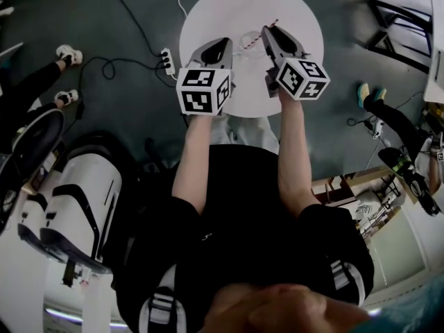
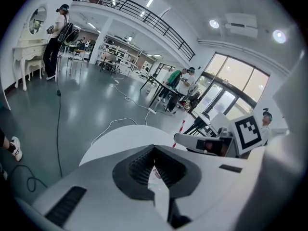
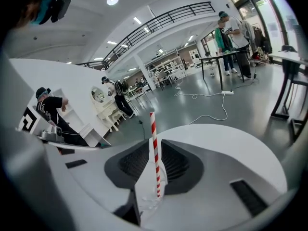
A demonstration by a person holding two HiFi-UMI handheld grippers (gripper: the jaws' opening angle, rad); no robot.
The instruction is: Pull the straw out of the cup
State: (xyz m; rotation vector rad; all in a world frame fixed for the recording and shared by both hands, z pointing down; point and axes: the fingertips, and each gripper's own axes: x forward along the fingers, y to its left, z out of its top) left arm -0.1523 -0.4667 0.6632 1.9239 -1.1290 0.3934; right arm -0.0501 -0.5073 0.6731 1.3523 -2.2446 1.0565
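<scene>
A clear plastic cup (image 1: 248, 44) stands on the round white table (image 1: 298, 19) and holds a red-and-white striped straw (image 1: 270, 25). My left gripper (image 1: 227, 44) comes at the cup from the left. In the left gripper view its jaws (image 2: 154, 165) stand almost together, with the cup's wall (image 2: 155, 175) showing in the narrow slit. My right gripper (image 1: 266, 32) is at the straw from the right. In the right gripper view the straw (image 3: 154, 148) stands upright between the nearly closed jaws (image 3: 153, 160), its foot in the cup (image 3: 147, 197). The straw (image 2: 178, 131) also shows beyond the left jaws.
A white power strip (image 1: 167, 62) with cables lies on the grey floor left of the table. Other people's feet (image 1: 66, 53) are at the far left and right. White equipment (image 1: 76, 200) stands at my left, and shelving is at the right.
</scene>
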